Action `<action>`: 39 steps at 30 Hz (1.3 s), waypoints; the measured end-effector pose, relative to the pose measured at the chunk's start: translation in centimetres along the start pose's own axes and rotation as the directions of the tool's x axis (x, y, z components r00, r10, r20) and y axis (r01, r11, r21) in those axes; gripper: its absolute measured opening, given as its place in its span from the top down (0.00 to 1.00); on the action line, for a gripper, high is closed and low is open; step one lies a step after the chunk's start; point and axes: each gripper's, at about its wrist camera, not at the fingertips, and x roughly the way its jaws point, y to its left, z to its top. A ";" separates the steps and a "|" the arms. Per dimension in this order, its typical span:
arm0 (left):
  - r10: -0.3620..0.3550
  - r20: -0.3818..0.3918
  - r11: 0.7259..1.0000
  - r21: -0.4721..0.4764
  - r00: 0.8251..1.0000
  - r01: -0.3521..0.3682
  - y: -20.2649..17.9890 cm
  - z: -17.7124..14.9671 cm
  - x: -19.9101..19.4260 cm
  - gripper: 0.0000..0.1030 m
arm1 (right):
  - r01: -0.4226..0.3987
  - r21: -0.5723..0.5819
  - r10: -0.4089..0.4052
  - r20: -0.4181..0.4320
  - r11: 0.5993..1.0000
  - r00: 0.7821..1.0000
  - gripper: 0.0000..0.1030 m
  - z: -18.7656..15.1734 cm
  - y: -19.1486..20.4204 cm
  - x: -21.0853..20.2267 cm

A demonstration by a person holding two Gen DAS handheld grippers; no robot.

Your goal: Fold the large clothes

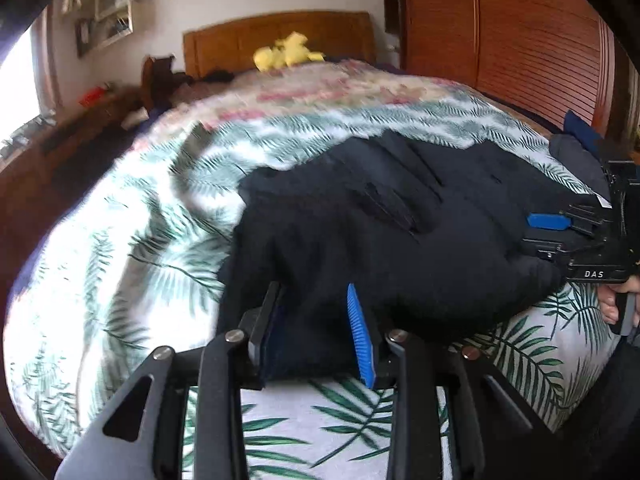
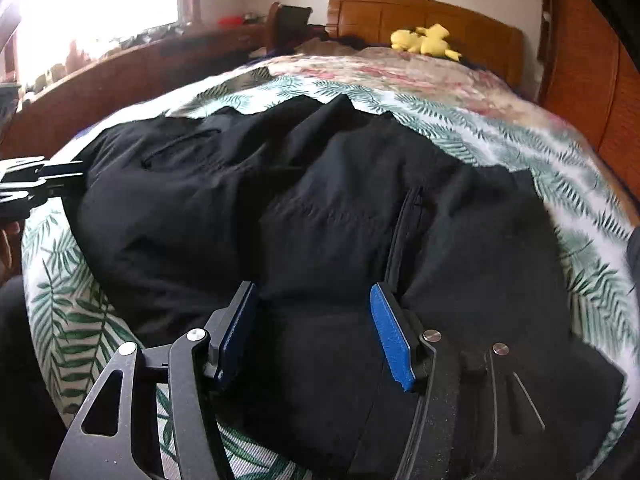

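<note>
A large black garment [image 1: 400, 232], trousers with pockets, lies spread on the fern-print bedcover [image 1: 120, 248]; it also fills the right wrist view [image 2: 320, 208]. My left gripper [image 1: 316, 320] is open, its blue-padded jaws astride the garment's near edge with cloth between them. My right gripper [image 2: 316, 320] is open over the garment's waistband end, jaws wide apart with fabric between. The right gripper also shows in the left wrist view [image 1: 560, 228] at the garment's right side. The left gripper shows in the right wrist view [image 2: 60, 180] at the left edge.
A yellow plush toy [image 1: 288, 54] lies by the wooden headboard [image 1: 280, 36]. A floral quilt [image 2: 400, 72] covers the far part of the bed. A wooden wardrobe [image 1: 520, 40] stands to the right, a cluttered sideboard [image 2: 120, 64] under the window to the left.
</note>
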 end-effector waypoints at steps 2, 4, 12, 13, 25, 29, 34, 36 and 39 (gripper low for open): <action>-0.006 0.001 1.000 -0.020 1.000 0.007 0.8 0.0 -0.5 0.69 | -0.008 0.003 0.008 0.008 1.000 1.000 0.42 0.0 -0.2 -0.3; 0.008 -0.001 1.000 -0.024 1.000 -0.008 1.5 -0.1 -0.7 0.68 | -0.006 0.007 0.006 0.026 1.000 1.000 0.42 -0.2 -0.3 -0.7; 0.036 -0.061 0.997 -0.069 0.997 -0.041 4.0 -1.3 1.1 0.67 | 0.085 0.056 -0.090 0.091 0.995 0.992 0.42 -1.5 -2.1 -3.9; 0.033 -0.071 0.997 -0.071 0.997 -0.038 4.1 -1.5 1.4 0.66 | 0.099 0.069 -0.105 0.101 0.993 0.989 0.42 -1.7 -2.8 -4.6; 0.032 -0.117 0.993 -0.111 0.993 -0.045 4.4 -2.6 3.5 0.63 | 0.159 0.229 -0.184 0.091 0.960 0.979 0.32 -4.0 -8.9 -7.8; 0.027 -0.124 0.992 -0.120 0.992 -0.042 4.5 -2.9 3.8 0.63 | 0.206 0.239 -0.225 0.055 0.949 0.973 0.27 -4.7 -9.5 -7.4; 0.020 -0.114 0.989 -0.141 0.993 -0.036 4.6 -3.1 3.9 0.63 | 0.128 0.321 -0.129 -0.018 0.938 0.991 0.26 -5.7 -11.1 -5.7; 0.028 -0.112 0.990 -0.134 0.993 -0.043 4.5 -3.1 3.9 0.63 | 0.102 0.341 -0.104 -0.011 0.934 0.994 0.26 -5.8 -11.4 -5.8; 0.023 -0.111 0.990 -0.139 0.994 -0.039 4.4 -3.2 3.6 0.67 | 0.061 0.343 -0.063 -0.005 0.937 0.998 0.27 -6.0 -11.1 -5.8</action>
